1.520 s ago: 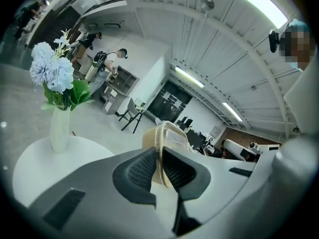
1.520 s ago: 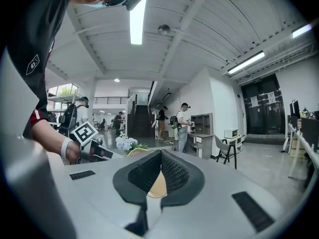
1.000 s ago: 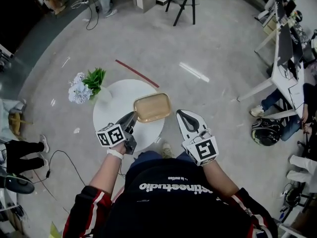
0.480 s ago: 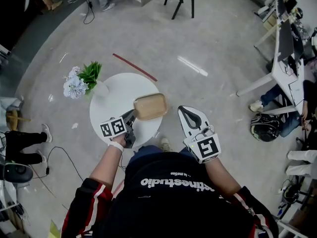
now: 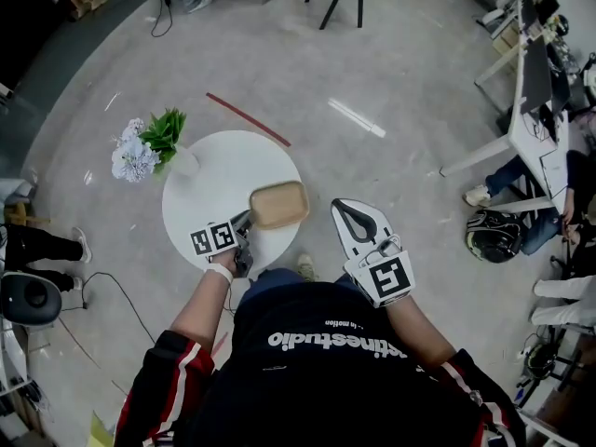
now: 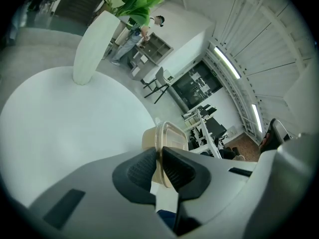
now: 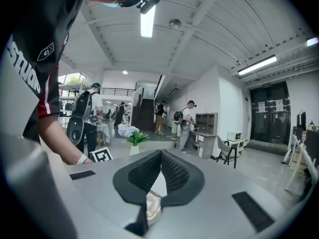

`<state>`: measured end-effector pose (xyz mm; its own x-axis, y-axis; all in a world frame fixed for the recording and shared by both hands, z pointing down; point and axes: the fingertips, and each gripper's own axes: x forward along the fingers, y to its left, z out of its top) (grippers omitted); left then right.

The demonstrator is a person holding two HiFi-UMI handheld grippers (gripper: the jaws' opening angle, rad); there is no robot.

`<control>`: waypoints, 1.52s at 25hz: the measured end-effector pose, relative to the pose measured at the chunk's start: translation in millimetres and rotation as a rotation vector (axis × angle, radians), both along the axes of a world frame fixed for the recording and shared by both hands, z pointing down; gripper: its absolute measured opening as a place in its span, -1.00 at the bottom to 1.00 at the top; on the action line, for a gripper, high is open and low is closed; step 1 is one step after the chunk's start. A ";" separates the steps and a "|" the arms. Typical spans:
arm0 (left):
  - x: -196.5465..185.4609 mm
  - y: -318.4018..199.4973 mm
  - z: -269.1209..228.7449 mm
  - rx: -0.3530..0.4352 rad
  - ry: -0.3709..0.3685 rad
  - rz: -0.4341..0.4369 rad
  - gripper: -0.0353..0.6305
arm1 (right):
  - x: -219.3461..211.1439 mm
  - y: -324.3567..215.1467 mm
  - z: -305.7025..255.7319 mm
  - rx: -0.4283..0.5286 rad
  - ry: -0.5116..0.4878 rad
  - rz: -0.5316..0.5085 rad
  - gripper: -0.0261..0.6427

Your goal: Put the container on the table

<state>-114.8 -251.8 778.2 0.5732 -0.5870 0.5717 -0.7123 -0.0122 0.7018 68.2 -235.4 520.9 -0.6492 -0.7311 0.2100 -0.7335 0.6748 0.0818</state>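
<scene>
Pinching the rim of the tan lidded container [image 5: 277, 204], the left claw [image 5: 247, 220] is holding it over the edge of the round white table [image 5: 214, 180]. The right claw [image 5: 352, 214] is idling closed and empty. Guessing next up is lowering it flat, then releasing.

Bright, even light is cast by ceiling strip lights [image 7: 148, 14]; glare is noted on the floor [image 5: 358, 119]; edges are fisheye-distorted.
</scene>
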 end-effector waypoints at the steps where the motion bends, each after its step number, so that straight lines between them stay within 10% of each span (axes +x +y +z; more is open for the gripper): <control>1: 0.3 -0.1 3.4 -0.007 0.002 -0.002 -0.74 | -1.0 -0.6 -1.0 0.007 -0.004 -0.004 -0.87; 38: -7.1 -24.6 79.6 -0.153 -0.117 -0.027 -0.73 | 22.9 -46.7 21.6 -0.056 0.009 0.019 -0.87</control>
<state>-122.0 -276.4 857.8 0.4831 -0.5023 0.7171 -0.7875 0.1085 0.6066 91.1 -282.1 542.5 -0.6329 -0.7305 0.2566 -0.7459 0.6641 0.0510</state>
